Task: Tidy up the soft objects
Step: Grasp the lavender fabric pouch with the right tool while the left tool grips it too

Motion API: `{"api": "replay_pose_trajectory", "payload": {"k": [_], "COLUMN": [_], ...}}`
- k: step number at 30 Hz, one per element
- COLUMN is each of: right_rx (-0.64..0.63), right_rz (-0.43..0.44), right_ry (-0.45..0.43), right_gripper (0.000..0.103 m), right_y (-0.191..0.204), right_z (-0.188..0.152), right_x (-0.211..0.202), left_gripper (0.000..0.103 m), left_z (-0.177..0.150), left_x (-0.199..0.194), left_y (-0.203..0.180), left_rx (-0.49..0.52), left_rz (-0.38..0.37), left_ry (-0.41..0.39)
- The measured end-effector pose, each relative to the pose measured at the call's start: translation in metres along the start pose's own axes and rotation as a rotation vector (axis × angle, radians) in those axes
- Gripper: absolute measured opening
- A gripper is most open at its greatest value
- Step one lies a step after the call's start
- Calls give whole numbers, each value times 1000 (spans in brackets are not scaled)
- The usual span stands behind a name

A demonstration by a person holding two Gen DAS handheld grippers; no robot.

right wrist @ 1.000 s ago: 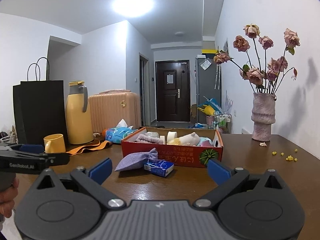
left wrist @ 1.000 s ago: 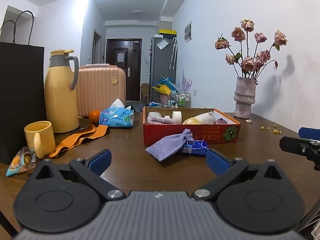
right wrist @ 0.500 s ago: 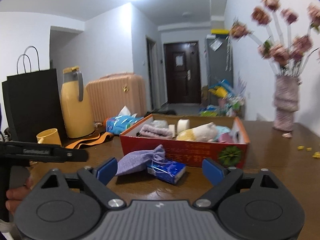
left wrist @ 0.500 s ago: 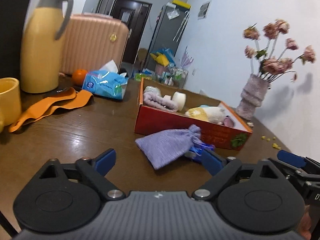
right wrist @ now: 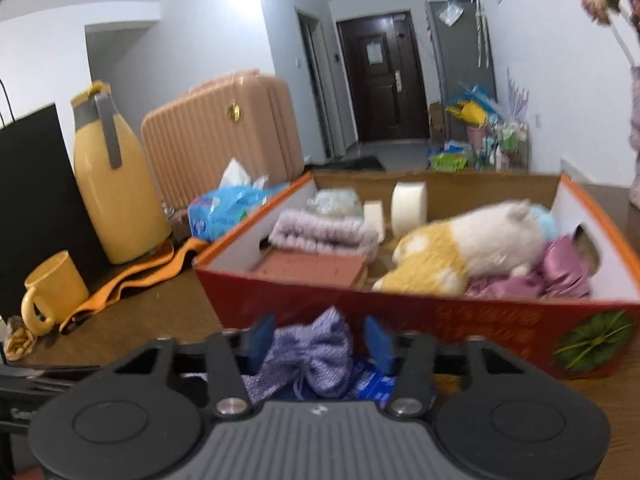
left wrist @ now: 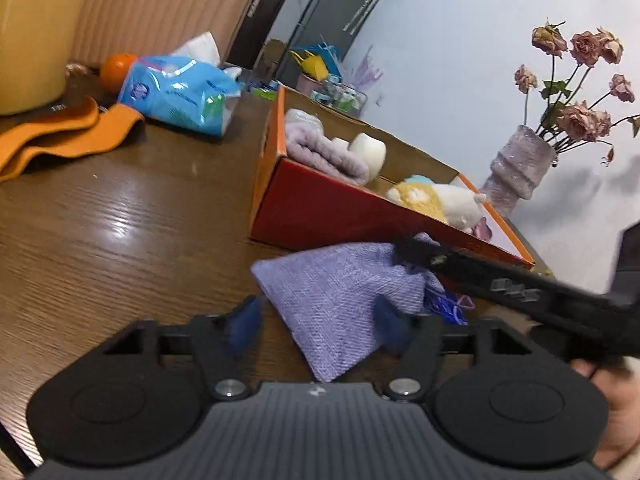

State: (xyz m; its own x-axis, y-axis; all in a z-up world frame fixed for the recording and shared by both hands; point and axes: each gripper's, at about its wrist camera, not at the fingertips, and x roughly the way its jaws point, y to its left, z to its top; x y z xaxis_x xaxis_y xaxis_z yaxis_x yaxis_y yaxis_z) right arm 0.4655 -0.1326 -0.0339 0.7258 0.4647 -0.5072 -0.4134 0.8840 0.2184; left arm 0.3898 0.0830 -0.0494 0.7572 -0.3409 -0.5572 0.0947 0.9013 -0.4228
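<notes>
Lilac pouch: a woven drawstring pouch [left wrist: 340,300] lies on the brown wooden bench [left wrist: 120,220], just in front of the red box's near wall, its gathered neck toward the box.
Left tool: the left tool [left wrist: 316,326] is low over the bench with its blue pads either side of the pouch's wide bottom end; its jaws have just been closing and stand partly open. The right pad looks to touch the cloth, the left pad stands clear, so no grip shows.
Right tool: the right tool [right wrist: 322,340] straddles the pouch's ruffled neck [right wrist: 316,354]; its jaws have also just been closing and stand partly open. Blur hides whether the pads press the cloth.
Person: a hand [left wrist: 616,412] holds the right tool's handle, seen at the right edge of the left wrist view.
Blue packet: a small blue packet [right wrist: 368,382] lies beside and partly under the pouch's neck.
Red box: an open cardboard box [right wrist: 400,312] holds a folded lilac towel [right wrist: 324,234], a white roll [right wrist: 408,208], a yellow-and-white plush toy [right wrist: 460,256] and pink satin cloth [right wrist: 560,272].
Bench, left side: a blue tissue pack [left wrist: 180,94], an orange strap [left wrist: 60,136], an orange fruit [left wrist: 116,70], a yellow jug [right wrist: 116,192], a yellow mug [right wrist: 52,292] and a black bag [right wrist: 32,200].
Bench, far right: a vase of dried roses [left wrist: 520,172].
</notes>
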Motion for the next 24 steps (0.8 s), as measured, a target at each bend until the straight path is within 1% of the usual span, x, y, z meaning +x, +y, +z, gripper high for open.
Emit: {"api": "replay_pose_trajectory", "payload": {"k": [1, 3, 4, 7, 9, 11, 13, 15, 17, 20, 24], "right_rx": [7, -17, -27, -16, -23, -44, -64, -86, -64, 14, 52], "right_rz": [10, 7, 5, 11, 18, 21, 16, -6, -5, -7, -53], "right_ry": [16, 8, 6, -7, -10, -28, -68, -111, -129, -129, -108], "right_gripper": [34, 32, 32, 31, 30, 29, 29, 29, 29, 29, 29], "right_y": [-1, 1, 2, 0, 1, 4, 12, 20, 21, 17, 18], "right_z": [-3, -9, -9, -9, -9, -7, -5, -11, -20, -44, -79], "right_x": [6, 5, 3, 0, -2, -11, -32, -62, -90, -131, -170], "left_gripper": [30, 23, 17, 10, 9, 8, 8, 8, 8, 7, 5], "left_z": [0, -1, -2, -2, -1, -1, -2, -9, -19, -36, -64], "left_x": [3, 4, 3, 0, -4, -14, -32, -53, -71, -89, -104], "left_y": [-1, -3, -4, -7, -10, -17, -29, -44, -56, -69, -89], "left_rx": [10, 26, 34, 53, 70, 98, 148, 220, 260, 271, 293], "left_rz": [0, -2, -9, -17, -12, 8, -5, -29, -55, -98, -144], "left_ry": [14, 23, 24, 14, 0, -37, -72, -101, -106, -86, -68]}}
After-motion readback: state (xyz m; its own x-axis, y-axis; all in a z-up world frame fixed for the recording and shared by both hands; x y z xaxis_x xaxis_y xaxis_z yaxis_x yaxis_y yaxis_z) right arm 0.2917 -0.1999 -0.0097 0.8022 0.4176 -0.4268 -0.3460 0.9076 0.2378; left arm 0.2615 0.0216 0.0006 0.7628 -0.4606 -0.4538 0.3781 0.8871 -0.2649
